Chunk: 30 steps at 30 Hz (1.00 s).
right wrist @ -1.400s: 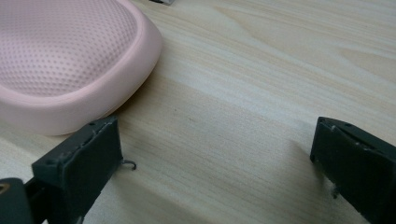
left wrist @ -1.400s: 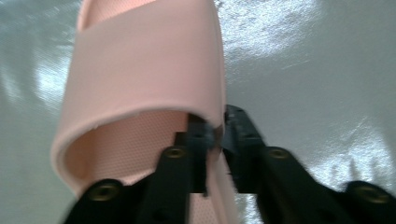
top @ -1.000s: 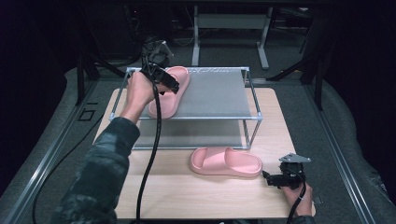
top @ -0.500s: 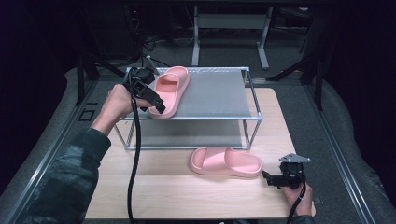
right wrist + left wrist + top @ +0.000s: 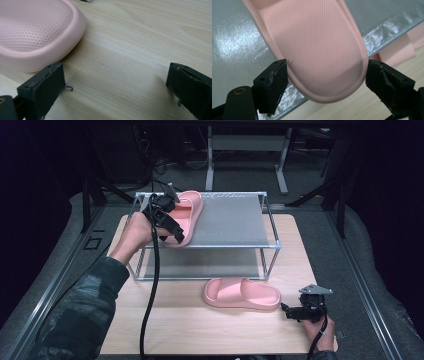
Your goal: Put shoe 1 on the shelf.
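Lying on top shelf of metal rack (image 5: 270, 227), heel end overhanging front-left edge, pink slipper (image 5: 187, 215) sits w/ heel between left gripper (image 5: 324, 77) jaws; jaws just been closing a bit, but in left gripper view a thin gap shows each side, so spread, not pinching. 2nd pink slipper (image 5: 242, 293) flat on wooden table (image 5: 200, 330) in front of rack. Right gripper (image 5: 113, 82) low on table just beside its heel, jaws wide apart, nothing between.

Left tongs (image 5: 176, 233) nearer, at slipper's (image 5: 186, 215) heel.
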Each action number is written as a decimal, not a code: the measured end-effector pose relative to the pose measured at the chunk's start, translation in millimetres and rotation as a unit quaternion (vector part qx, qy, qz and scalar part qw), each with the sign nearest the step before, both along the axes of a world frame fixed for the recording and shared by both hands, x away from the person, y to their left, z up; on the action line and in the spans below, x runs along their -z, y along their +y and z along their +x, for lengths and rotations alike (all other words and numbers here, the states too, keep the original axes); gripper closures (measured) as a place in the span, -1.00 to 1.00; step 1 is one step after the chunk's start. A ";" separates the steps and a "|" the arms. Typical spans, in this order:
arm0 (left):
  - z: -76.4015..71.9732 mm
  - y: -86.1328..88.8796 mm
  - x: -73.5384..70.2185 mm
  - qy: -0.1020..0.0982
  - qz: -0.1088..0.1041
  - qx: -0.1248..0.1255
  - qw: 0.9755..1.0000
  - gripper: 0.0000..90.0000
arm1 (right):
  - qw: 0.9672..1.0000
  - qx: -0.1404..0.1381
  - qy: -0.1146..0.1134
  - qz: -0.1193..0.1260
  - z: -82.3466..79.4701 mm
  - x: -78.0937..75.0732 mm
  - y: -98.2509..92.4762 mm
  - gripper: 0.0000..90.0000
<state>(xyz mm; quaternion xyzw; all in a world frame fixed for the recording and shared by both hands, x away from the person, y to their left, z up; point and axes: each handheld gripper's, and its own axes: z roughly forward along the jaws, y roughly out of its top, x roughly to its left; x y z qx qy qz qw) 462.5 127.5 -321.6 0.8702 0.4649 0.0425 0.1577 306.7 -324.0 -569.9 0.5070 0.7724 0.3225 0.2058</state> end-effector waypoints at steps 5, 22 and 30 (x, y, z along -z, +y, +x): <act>2.6 -9.3 -0.4 -0.006 0.001 -0.002 1.000 -0.61 | 1.000 0.000 0.000 0.000 0.0 0.0 0.0 -0.96; -11.9 5.9 8.5 0.002 0.001 0.003 1.000 -0.64 | 1.000 0.003 0.001 -0.004 -0.3 -0.4 0.2 -0.96; -8.9 -13.7 10.8 -0.006 0.005 0.012 1.000 -0.61 | 1.000 0.003 -0.001 -0.001 -0.1 0.1 0.3 -0.96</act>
